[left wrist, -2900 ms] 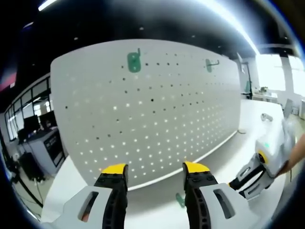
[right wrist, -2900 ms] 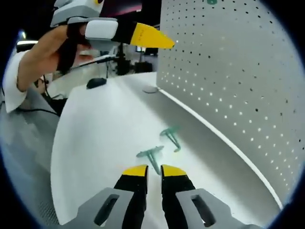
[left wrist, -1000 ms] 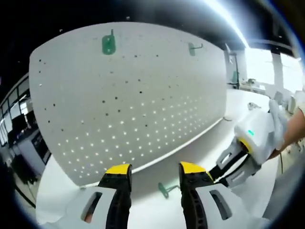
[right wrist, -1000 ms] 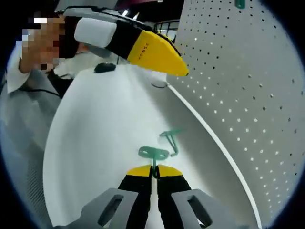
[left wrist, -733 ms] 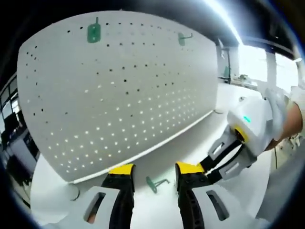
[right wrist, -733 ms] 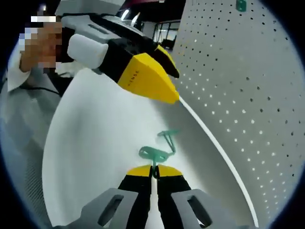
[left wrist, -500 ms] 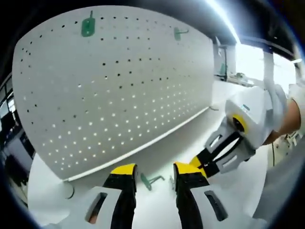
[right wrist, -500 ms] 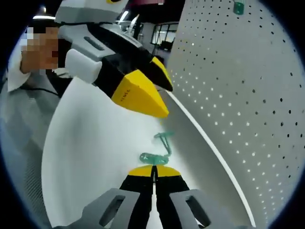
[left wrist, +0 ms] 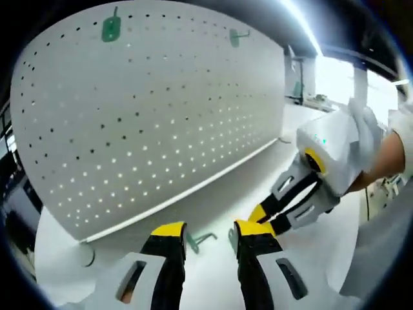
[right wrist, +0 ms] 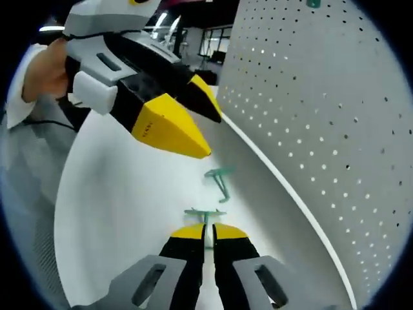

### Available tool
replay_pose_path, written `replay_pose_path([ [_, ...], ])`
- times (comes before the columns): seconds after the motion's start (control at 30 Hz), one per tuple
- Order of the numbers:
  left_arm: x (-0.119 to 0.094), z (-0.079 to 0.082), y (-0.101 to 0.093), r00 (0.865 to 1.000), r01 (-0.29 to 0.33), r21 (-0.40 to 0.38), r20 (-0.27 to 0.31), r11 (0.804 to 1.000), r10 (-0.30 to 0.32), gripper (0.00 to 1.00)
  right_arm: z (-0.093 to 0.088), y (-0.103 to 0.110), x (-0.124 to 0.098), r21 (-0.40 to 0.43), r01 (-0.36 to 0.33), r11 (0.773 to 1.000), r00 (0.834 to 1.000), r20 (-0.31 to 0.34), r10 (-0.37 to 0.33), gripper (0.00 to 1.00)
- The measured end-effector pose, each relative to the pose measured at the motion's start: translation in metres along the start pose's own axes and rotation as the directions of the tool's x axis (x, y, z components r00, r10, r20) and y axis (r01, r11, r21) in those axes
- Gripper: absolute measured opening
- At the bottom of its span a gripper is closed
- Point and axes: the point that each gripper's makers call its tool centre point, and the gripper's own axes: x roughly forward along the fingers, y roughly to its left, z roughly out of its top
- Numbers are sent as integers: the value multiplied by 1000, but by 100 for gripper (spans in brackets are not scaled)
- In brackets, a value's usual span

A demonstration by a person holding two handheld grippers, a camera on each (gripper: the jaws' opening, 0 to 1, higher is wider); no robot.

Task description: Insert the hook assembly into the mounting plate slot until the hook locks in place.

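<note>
A green hook (right wrist: 205,215) sits crosswise in my right gripper (right wrist: 205,230), which is shut on its stem just above the white table (right wrist: 116,213). A second green hook (right wrist: 219,177) lies on the table beyond it, close to the foot of the white pegboard (right wrist: 322,129). In the left gripper view that loose hook (left wrist: 199,240) lies between the jaws of my left gripper (left wrist: 211,229), which is open low over the table. My right gripper (left wrist: 261,216) reaches in from the right there. My left gripper (right wrist: 205,132) hangs above the loose hook.
The pegboard (left wrist: 148,116) stands upright along the table's far side. High on it sit a green mounting plate (left wrist: 111,28) and a green hook (left wrist: 237,37). A person's hand (right wrist: 42,77) holds the left gripper.
My right gripper has shut on the near hook and raised it slightly. My left gripper has come down toward the loose hook and closer to the right gripper, its jaws a little narrower.
</note>
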Motion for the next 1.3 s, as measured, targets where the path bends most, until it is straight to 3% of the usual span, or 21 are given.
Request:
replay_pose_path([
  [0.53,1,-2,-1,1000,5,1,-8,1000,-5,30,-5,4,14,41,-12,999,1000,-24,13,1],
  [0.8,1,-4,-4,1000,14,2,-15,1000,-14,30,6,3,7,-62,18,998,1000,8,-18,1],
  [1.07,4,-7,-9,999,32,6,-31,999,-32,29,22,-1,-3,-99,41,994,998,43,-37,1],
  [1.3,4,-9,-10,999,36,-6,-36,999,-36,24,40,4,-10,-195,60,979,996,73,-47,1],
])
